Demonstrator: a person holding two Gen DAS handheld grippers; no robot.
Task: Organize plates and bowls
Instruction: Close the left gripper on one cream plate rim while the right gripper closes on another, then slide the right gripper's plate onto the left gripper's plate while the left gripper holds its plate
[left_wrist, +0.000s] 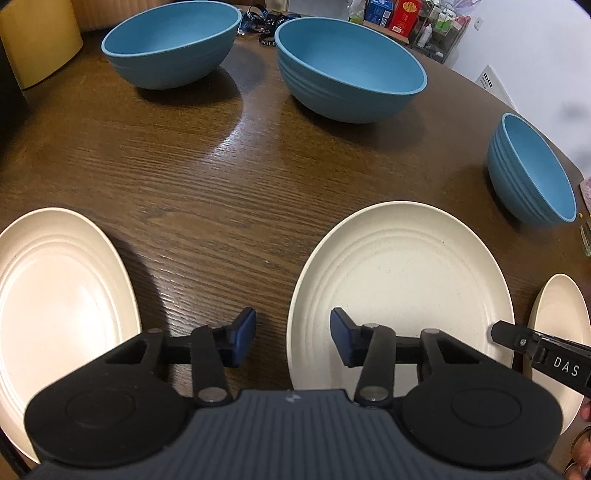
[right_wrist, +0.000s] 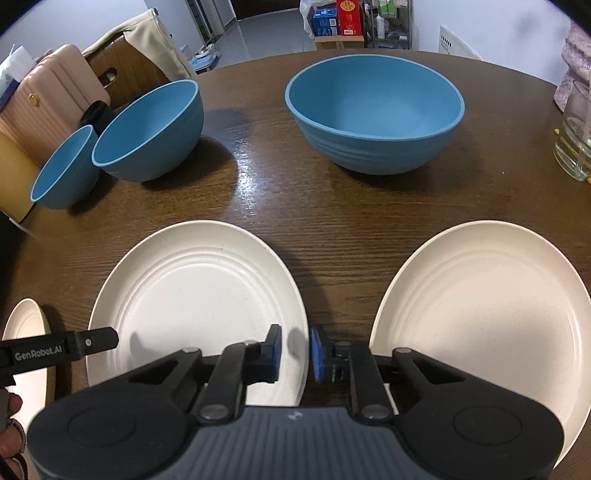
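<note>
Three cream plates lie along the near side of the brown table. The middle plate (left_wrist: 402, 280) also shows in the right wrist view (right_wrist: 195, 302). The left plate (left_wrist: 59, 295) and the right plate (right_wrist: 484, 306) flank it. Three blue bowls stand behind: one at the left (left_wrist: 173, 44), one in the middle (left_wrist: 351, 70), one at the right (right_wrist: 373, 110). My left gripper (left_wrist: 293, 339) is open, straddling the middle plate's left rim. My right gripper (right_wrist: 295, 350) is open, narrower, straddling that plate's right rim. Neither holds anything.
A drinking glass (right_wrist: 574, 136) stands at the table's right edge. A pink case (right_wrist: 48, 107) and a chair stand behind the left bowls. Lanyards (left_wrist: 266, 22) lie at the far edge. Boxes (right_wrist: 340, 18) stand on the floor beyond.
</note>
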